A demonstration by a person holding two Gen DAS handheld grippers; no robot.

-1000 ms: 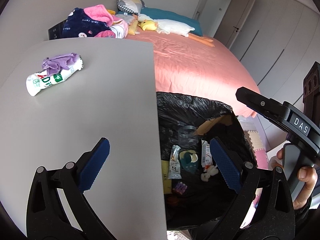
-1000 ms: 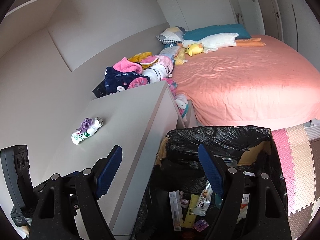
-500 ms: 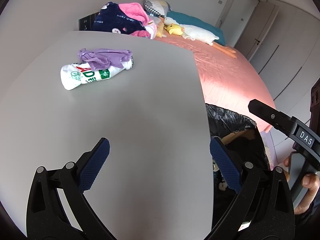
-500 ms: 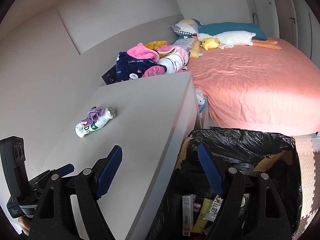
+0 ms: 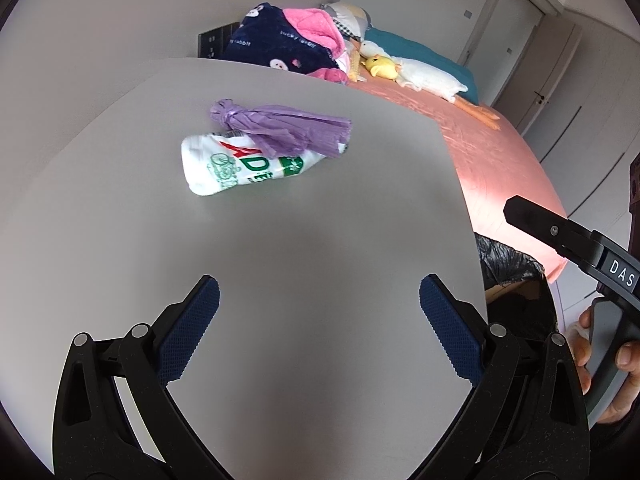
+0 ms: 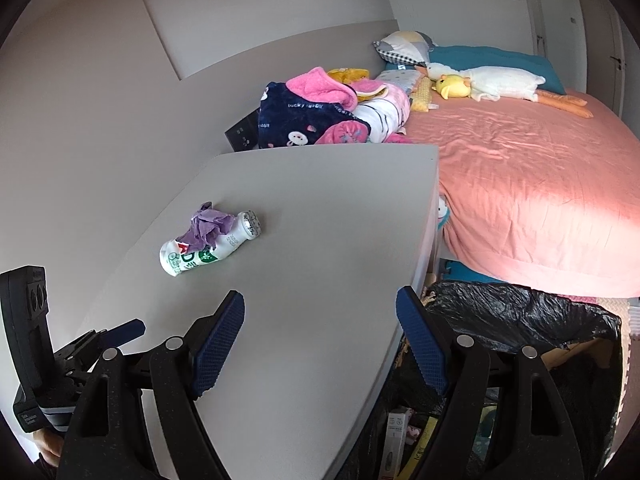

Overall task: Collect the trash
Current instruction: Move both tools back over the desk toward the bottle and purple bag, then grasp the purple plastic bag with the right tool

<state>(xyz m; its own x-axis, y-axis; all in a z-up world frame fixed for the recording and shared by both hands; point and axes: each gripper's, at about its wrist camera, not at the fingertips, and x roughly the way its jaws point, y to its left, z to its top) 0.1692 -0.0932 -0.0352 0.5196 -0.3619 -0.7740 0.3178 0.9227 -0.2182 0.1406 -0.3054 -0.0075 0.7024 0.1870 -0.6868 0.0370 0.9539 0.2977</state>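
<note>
A white drink bottle lies on its side on the grey tabletop, with a crumpled purple plastic bag draped over it. My left gripper hovers open over the table, short of the bottle, nothing between its blue pads. My right gripper is open too, above the table's right edge, empty. The black-lined trash bin stands beside the table, holding several wrappers.
A bed with a pink sheet lies past the table, with plush toys and a pile of clothes at its head. Foam floor mats lie by the bin. A hand holds the right gripper's handle.
Both grippers swung left from over the bin to over the tabletop. The bottle and purple bag now sit closer and nearer the middle of both views. Jaws stayed open.
</note>
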